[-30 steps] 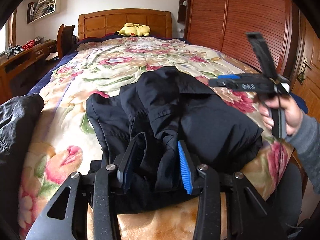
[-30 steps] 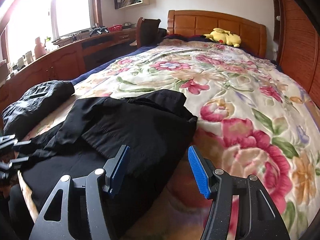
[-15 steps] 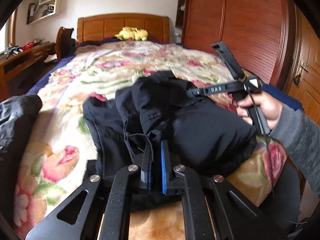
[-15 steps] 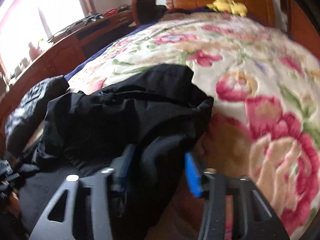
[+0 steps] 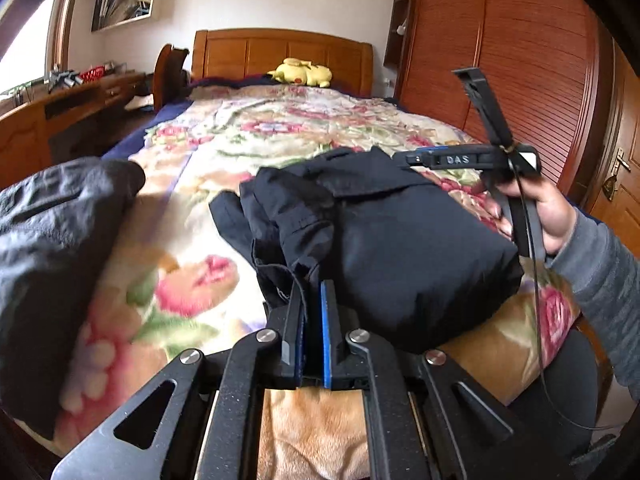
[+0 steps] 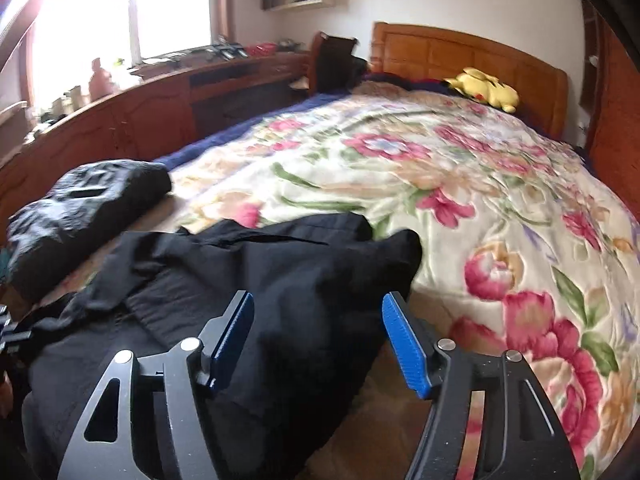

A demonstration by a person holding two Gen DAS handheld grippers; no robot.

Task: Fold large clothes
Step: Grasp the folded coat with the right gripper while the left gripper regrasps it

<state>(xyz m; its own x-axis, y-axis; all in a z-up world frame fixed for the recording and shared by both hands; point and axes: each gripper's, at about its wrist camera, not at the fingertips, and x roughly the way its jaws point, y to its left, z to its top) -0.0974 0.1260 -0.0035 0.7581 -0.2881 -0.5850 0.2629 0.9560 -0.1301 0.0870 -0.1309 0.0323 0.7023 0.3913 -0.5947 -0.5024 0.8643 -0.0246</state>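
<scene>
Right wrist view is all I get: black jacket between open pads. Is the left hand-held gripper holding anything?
Observer: Yes. The left hand-held gripper is shut on a fold at the black jacket's near edge.
Operator: And my right hand-held gripper, jaws just opening, jacket between them?
Observer: A hand in a grey sleeve holds it at the jacket's right side.
Operator: What's beyond it?
Observer: A wooden door.

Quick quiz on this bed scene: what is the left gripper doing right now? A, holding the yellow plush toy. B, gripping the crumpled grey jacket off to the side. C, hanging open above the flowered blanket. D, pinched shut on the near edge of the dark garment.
D: the left gripper has its blue pads nearly together with a fold of the dark garment caught between them.
</scene>
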